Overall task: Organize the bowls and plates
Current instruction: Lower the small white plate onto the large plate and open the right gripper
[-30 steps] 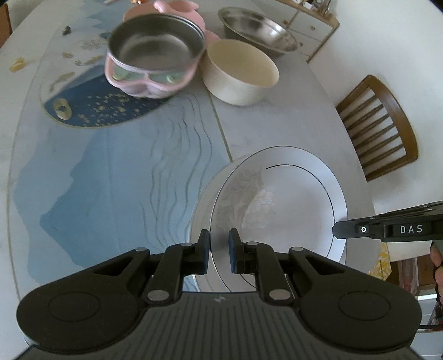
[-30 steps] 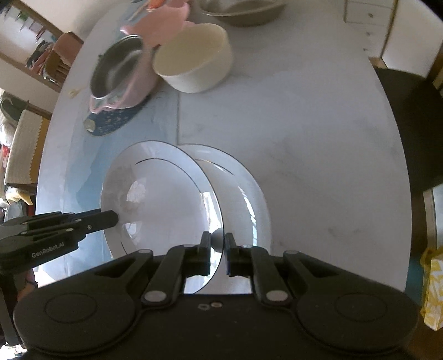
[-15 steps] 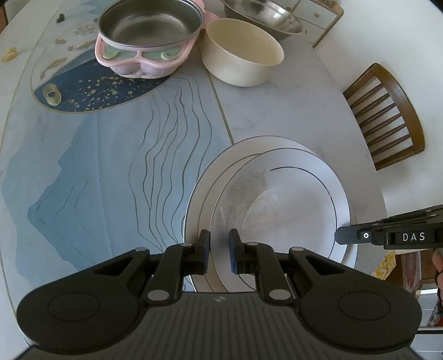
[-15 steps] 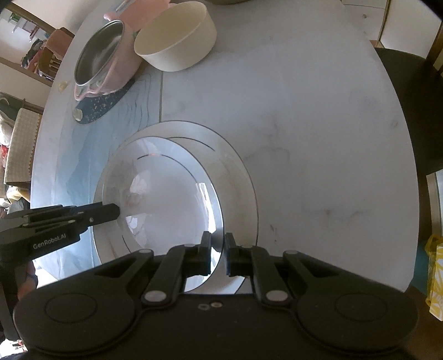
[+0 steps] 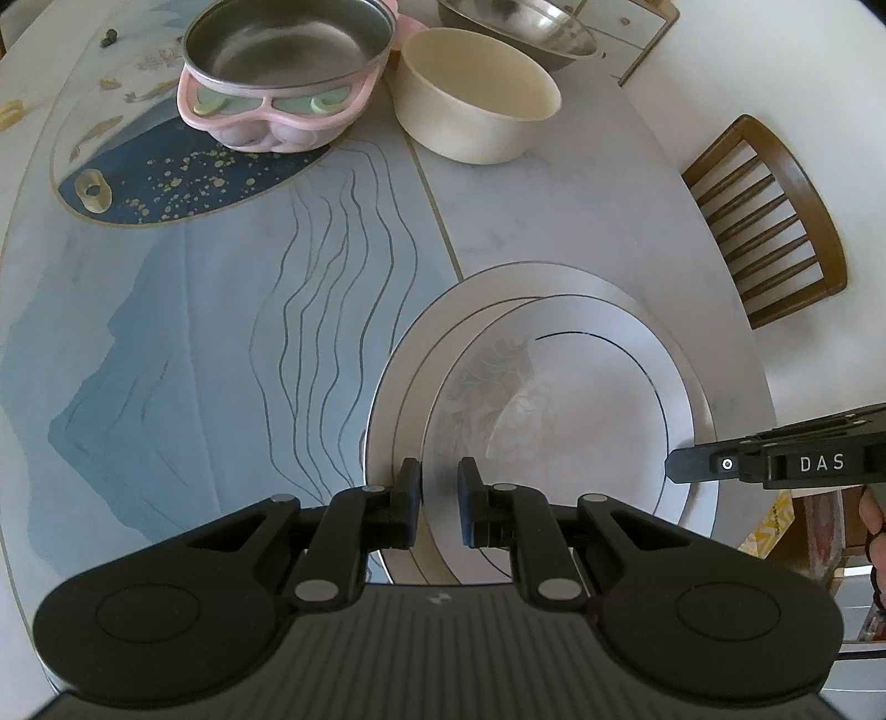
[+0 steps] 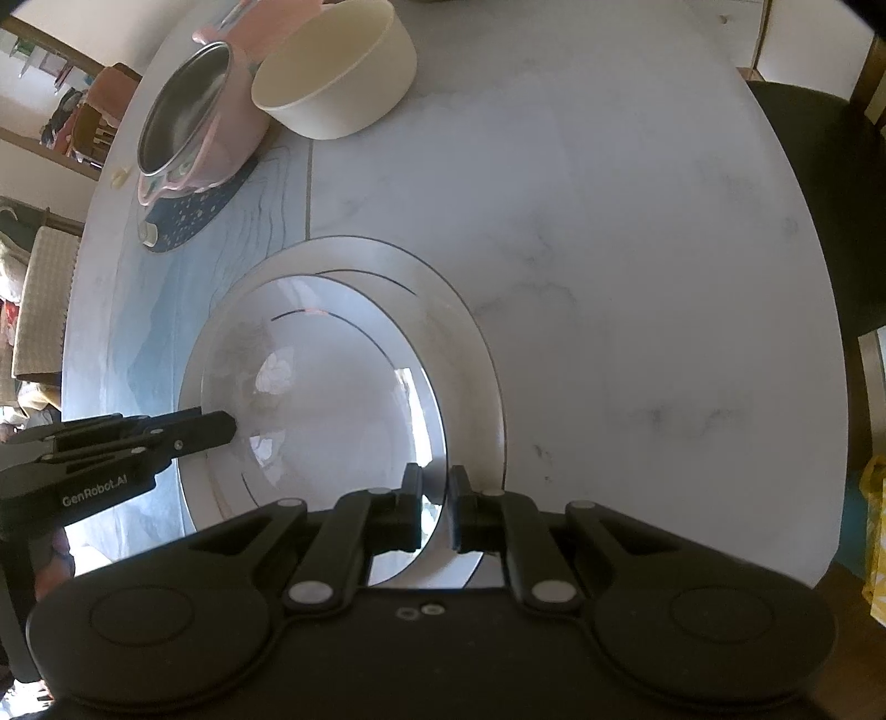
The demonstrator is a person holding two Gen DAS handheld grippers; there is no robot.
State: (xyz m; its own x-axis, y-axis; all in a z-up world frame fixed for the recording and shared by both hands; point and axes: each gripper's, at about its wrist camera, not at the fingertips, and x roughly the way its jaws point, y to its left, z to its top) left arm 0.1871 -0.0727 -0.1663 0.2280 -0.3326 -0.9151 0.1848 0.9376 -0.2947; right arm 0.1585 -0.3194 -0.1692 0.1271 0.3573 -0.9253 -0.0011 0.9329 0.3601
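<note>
A white flower-patterned plate [image 5: 559, 404] is held by both grippers just above a larger white plate [image 5: 404, 399] on the table. My left gripper [image 5: 439, 501] is shut on its near rim. My right gripper [image 6: 434, 512] is shut on the opposite rim; it also shows in the left wrist view [image 5: 678, 464]. In the right wrist view the held plate [image 6: 332, 399] overlaps the lower plate [image 6: 470, 343]. Farther back stand a cream bowl [image 5: 476, 94], a steel bowl in a pink holder [image 5: 282, 66] and a large steel bowl [image 5: 515, 22].
The round marble table [image 5: 542, 221] has a blue patterned mat [image 5: 183, 310] on its left half. A wooden chair [image 5: 769, 221] stands at the right edge. A white cabinet [image 5: 631, 27] stands behind the table.
Both grippers have lowered the patterned plate from a tilted, raised position down over the larger plate. It now lies nearly flat and centred on it.
</note>
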